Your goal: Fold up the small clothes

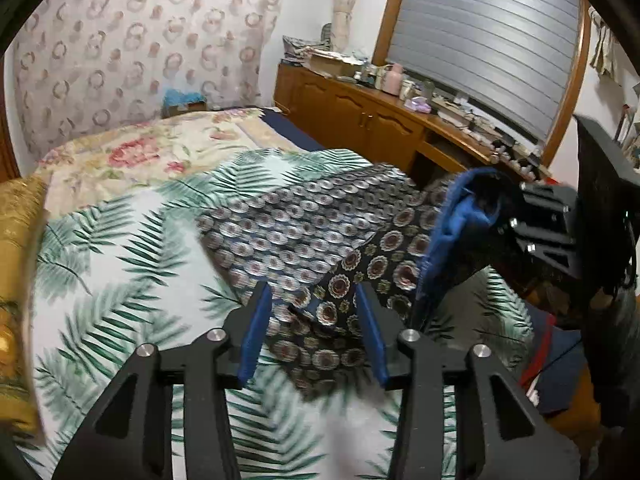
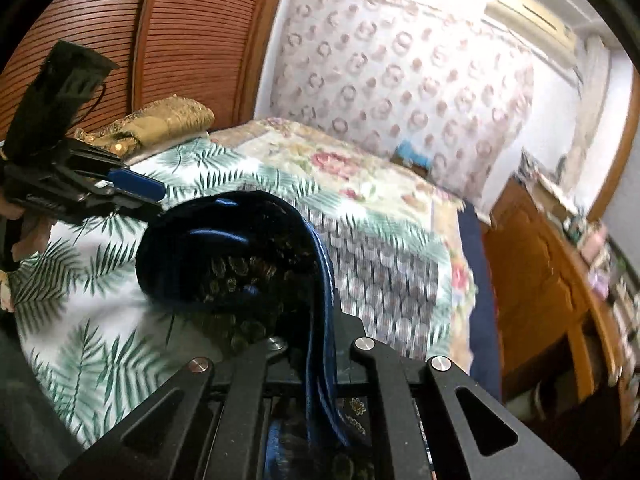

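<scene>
A small dark garment [image 1: 304, 224] with a round floral print and a blue waistband [image 1: 444, 248] lies partly spread on the palm-leaf bedspread [image 1: 120, 280]. My right gripper [image 1: 496, 208] is shut on the waistband and holds that end up off the bed. In the right wrist view the waistband [image 2: 320, 264] runs between the closed jaws of the right gripper [image 2: 316, 320] and hides the fingertips. My left gripper [image 1: 312, 296] is open over the garment's near edge. Its blue pads [image 1: 256, 332] stand apart, not pressing the cloth. The left gripper [image 2: 148, 200] also shows at the left of the right wrist view.
A floral quilt [image 1: 140, 152] covers the far part of the bed, and a gold pillow [image 1: 16, 240] lies at the left edge. A wooden cabinet [image 1: 360, 112] crowded with small items runs along the right wall. A slatted wooden wardrobe [image 2: 180, 40] stands behind the bed.
</scene>
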Demonstrator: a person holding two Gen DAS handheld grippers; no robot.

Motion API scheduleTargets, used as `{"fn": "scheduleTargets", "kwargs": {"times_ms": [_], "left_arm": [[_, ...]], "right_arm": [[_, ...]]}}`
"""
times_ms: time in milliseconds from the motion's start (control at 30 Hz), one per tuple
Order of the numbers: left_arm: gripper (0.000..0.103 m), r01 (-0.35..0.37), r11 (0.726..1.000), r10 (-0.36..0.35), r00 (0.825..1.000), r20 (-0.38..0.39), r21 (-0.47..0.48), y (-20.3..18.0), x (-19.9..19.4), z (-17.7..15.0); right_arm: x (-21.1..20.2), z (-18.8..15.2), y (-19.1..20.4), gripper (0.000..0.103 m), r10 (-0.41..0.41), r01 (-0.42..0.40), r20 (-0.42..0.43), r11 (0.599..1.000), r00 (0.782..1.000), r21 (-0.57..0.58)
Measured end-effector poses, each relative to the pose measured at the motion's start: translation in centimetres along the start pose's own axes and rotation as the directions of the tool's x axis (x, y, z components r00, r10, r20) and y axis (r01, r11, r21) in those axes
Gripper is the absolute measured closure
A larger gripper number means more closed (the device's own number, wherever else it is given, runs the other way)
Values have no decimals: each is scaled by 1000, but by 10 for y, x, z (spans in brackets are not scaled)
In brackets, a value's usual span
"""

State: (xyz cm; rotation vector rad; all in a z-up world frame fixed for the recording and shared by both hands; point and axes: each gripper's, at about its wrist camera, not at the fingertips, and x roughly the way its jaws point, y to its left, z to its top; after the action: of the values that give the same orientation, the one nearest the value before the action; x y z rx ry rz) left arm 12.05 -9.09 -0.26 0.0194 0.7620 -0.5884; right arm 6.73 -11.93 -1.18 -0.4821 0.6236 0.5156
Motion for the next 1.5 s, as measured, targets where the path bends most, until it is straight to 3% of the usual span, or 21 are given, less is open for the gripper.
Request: {"fn": "scheduleTargets", "kwargs": {"times_ms": [67,133,400,733,900,967,1033,1267,1500], "left_arm": [[35,-28,999,28,1000,1,22,7,1,2],[26,-59,998,59,998,3,35,16,3,3],[26,-98,995,98,995,-5,-35,57,10,7],[26,-77,995,74,996,-41,-63,68,33,14],[26,-54,997,50,996,-76,-55,65,50,18],[26,-50,998,46,995,-91,-45,64,57,20],[26,-52,998,48,992,-114,-29,64,69,24],[26,-52,999,52,983,-175,1,70,97,32],[26,-50,999,47,983,-178,-14,82,105,38]], "right_arm": [[12,10,4,98,0,0,9,999,1000,-41],[27,17,6,98,3,-3,11,997,1000,-74],[78,34,-17,98,70,-72,-31,994,997,-84],[115,47,-56,95,183,-181,-64,983,981,25],[119,53,-63,73,161,-156,-62,984,985,82],[114,57,-68,51,141,-136,-51,985,989,103],[104,59,-72,46,135,-130,-32,983,990,126],[62,46,-94,43,44,-38,-29,982,999,186],[54,-2,-109,43,-4,39,-151,972,989,231]]}}
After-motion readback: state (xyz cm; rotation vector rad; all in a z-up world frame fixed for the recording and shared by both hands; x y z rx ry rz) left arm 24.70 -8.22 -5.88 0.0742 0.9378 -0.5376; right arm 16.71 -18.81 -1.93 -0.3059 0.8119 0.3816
